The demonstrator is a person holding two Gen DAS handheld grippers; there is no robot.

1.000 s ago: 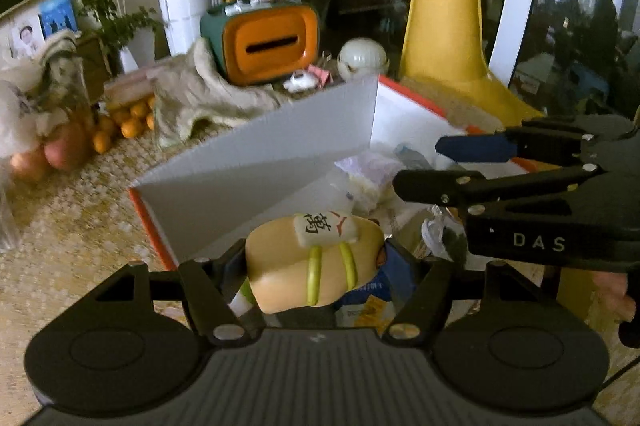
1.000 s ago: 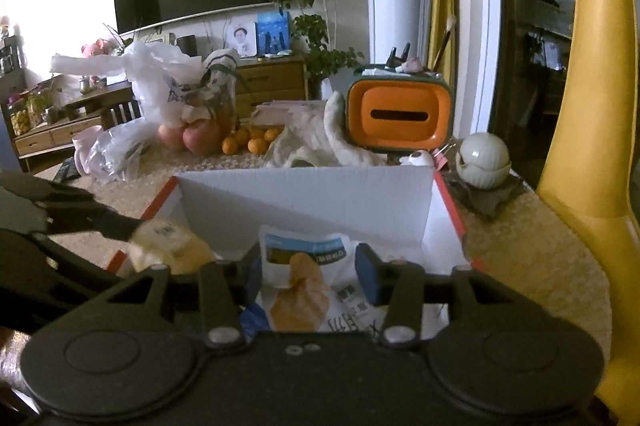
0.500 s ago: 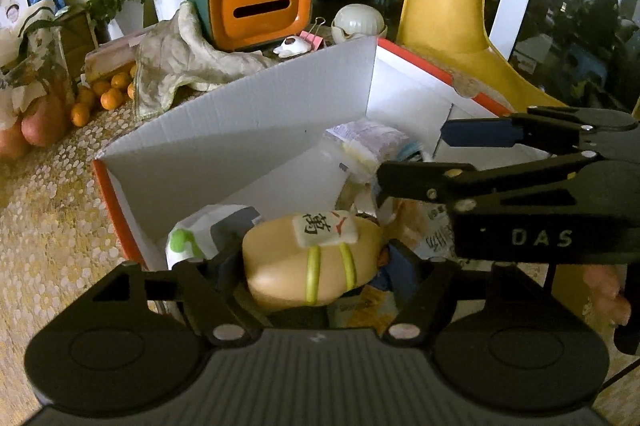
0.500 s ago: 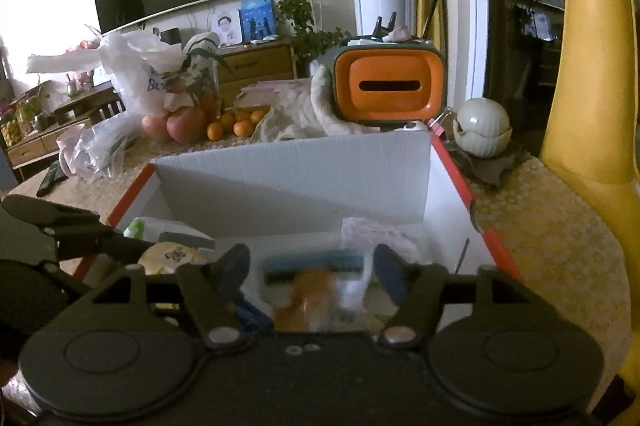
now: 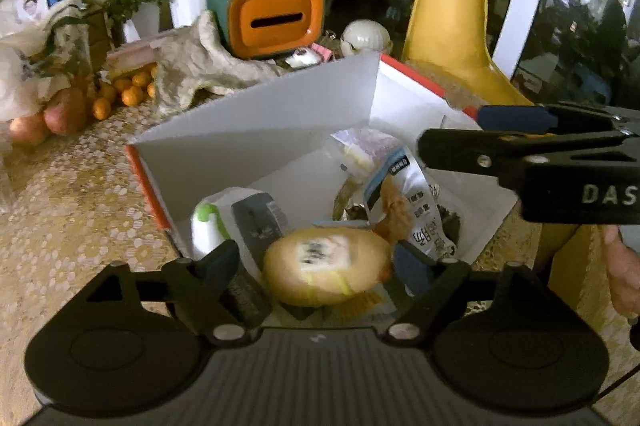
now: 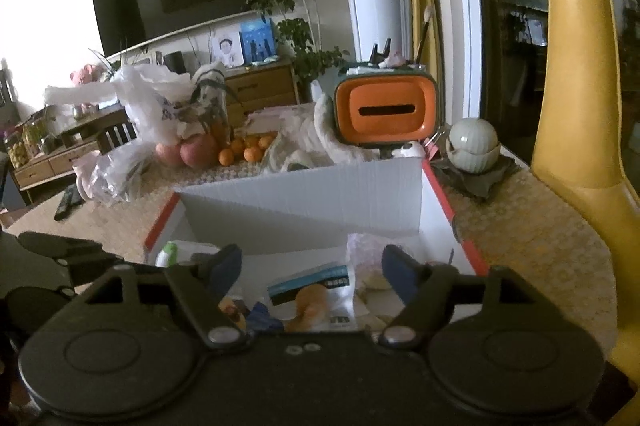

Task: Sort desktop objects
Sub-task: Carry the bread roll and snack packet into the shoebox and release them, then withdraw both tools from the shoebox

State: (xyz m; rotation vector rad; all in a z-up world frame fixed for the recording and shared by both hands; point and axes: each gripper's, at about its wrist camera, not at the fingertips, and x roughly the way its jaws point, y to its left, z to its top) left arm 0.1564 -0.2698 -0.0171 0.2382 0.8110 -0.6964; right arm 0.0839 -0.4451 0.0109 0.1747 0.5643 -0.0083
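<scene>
Left claw [image 5: 318,262]: your jaws have just been opening and stand apart; the blurred tan rounded pouch with a white label [image 5: 326,272] sits between them, clear of both pads, over the box.
Box: the white corrugated box with red rim [image 5: 256,138] rests on the patterned surface [image 5: 72,194], holding a green-capped white tube [image 5: 206,226].
Right claw [image 6: 312,266]: your jaws have just been opening, apart; the silver snack packet with a blue band [image 6: 316,292] lies below them in the box.

The left gripper [image 5: 318,258], fingers just opening, releases the blurred yellow bottle [image 5: 326,272] over the white box [image 5: 256,142].
</scene>
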